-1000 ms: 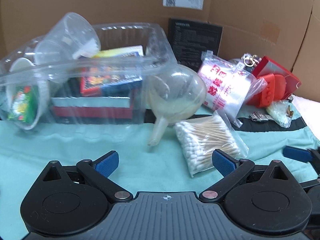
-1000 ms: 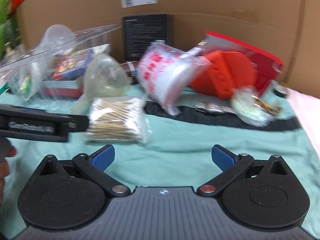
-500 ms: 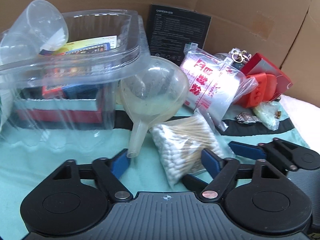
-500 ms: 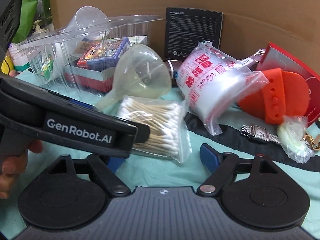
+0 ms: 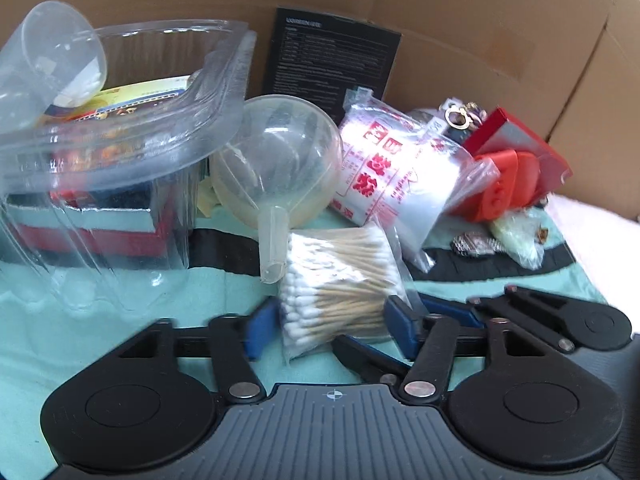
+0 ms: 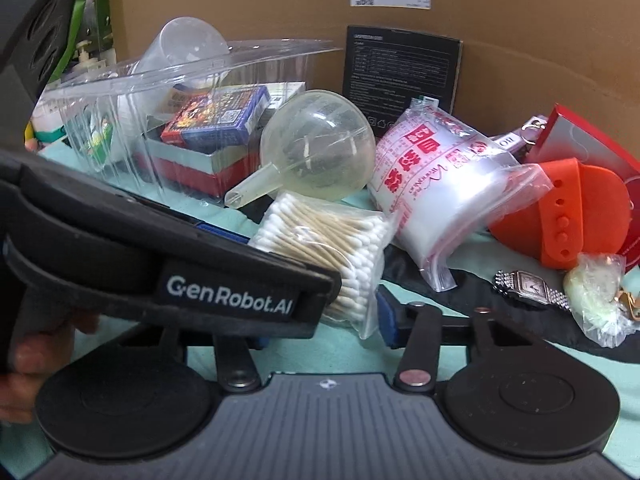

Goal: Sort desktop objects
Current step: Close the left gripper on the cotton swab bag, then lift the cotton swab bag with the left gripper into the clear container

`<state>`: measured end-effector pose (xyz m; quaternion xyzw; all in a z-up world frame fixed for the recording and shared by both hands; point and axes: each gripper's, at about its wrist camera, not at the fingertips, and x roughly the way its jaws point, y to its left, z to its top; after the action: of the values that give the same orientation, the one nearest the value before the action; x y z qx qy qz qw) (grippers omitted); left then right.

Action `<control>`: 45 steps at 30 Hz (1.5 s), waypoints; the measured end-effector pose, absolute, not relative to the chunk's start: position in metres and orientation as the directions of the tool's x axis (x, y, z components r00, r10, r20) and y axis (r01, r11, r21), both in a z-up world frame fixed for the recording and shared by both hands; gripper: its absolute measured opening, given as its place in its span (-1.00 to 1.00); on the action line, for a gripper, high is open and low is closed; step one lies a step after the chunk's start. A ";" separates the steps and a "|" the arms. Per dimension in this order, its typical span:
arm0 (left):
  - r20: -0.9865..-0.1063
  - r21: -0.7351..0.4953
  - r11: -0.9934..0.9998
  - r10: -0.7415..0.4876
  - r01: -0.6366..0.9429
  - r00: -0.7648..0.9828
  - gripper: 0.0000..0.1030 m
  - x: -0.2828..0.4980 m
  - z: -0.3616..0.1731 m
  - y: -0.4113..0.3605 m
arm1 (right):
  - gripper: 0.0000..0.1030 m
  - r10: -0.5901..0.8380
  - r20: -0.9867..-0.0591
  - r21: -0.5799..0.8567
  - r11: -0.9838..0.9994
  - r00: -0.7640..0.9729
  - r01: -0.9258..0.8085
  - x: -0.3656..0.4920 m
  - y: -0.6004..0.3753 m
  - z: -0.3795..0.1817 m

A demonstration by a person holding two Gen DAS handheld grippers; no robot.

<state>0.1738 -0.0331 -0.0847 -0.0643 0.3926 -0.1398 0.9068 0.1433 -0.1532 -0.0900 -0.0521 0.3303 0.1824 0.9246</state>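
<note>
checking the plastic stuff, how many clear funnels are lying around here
1: the clear round plastic funnel lies on its side between the clear plastic clamshell box and the printed zip bag, spout touching the cotton swab pack. Others may be hidden.

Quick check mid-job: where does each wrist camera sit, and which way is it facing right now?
Left wrist: on the left hand-held gripper, facing forward over the bag of cotton swabs toward the funnel; the right hand-held gripper shows at right.
Right wrist: on the right hand-held gripper, facing the same bag; the left one's body crosses in front.
Shared: swabs, funnel, cardboard wall.
</note>
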 end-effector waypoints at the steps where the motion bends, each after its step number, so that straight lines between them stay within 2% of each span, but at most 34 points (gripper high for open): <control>1: -0.688 -0.217 0.953 -0.304 0.212 0.659 0.31 0.173 -0.085 -0.034 | 0.00 0.297 -0.627 0.019 0.930 0.720 -0.367 0.143 -0.153 -0.090; 2: -0.685 -0.208 0.952 -0.306 0.225 0.661 0.12 0.172 -0.084 -0.036 | -0.11 0.287 -0.624 0.007 0.932 0.727 -0.362 0.141 -0.152 -0.090; 8: -0.682 -0.257 0.941 -0.338 0.221 0.648 -0.29 0.155 -0.078 -0.028 | -0.36 0.251 -0.621 0.011 0.950 0.742 -0.312 0.120 -0.157 -0.087; 11: -0.680 -0.264 0.936 -0.352 0.233 0.643 -0.31 0.141 -0.077 -0.029 | -0.46 0.242 -0.623 0.010 0.953 0.744 -0.302 0.103 -0.158 -0.085; 18: -0.650 -0.276 0.922 -0.388 0.272 0.654 -0.37 0.102 -0.067 -0.023 | -0.46 0.224 -0.613 -0.009 0.957 0.758 -0.290 0.064 -0.152 -0.072; 27: -0.501 -0.245 0.922 -0.384 0.299 0.775 -0.36 0.054 -0.001 0.004 | -0.46 0.250 -0.482 -0.066 0.945 0.840 -0.319 0.030 -0.128 -0.014; 35: -0.407 -0.236 0.935 -0.342 0.264 0.847 -0.37 0.073 0.053 0.055 | -0.46 0.341 -0.392 -0.047 0.920 0.855 -0.389 0.061 -0.087 0.035; 41: -0.441 -0.322 0.921 -0.350 0.219 0.827 -0.37 0.119 0.049 0.097 | -0.46 0.367 -0.425 -0.036 0.906 0.827 -0.421 0.104 -0.053 0.042; 43: -0.458 -0.341 0.917 -0.355 0.207 0.815 -0.44 0.133 0.042 0.106 | -0.46 0.389 -0.447 -0.022 0.895 0.805 -0.445 0.117 -0.043 0.039; 44: -0.464 -0.349 0.914 -0.362 0.208 0.808 -0.56 0.140 0.039 0.108 | -0.62 0.403 -0.458 -0.018 0.887 0.792 -0.462 0.121 -0.037 0.038; 45: -0.475 -0.354 0.915 -0.356 0.195 0.805 -0.56 0.147 0.034 0.108 | -0.71 0.411 -0.466 -0.027 0.879 0.783 -0.477 0.127 -0.031 0.036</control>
<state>0.1465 0.1084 0.0337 -0.1456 0.2759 -0.1466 0.9387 0.1265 -0.0307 0.0364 -0.0716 0.2297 0.2356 0.9416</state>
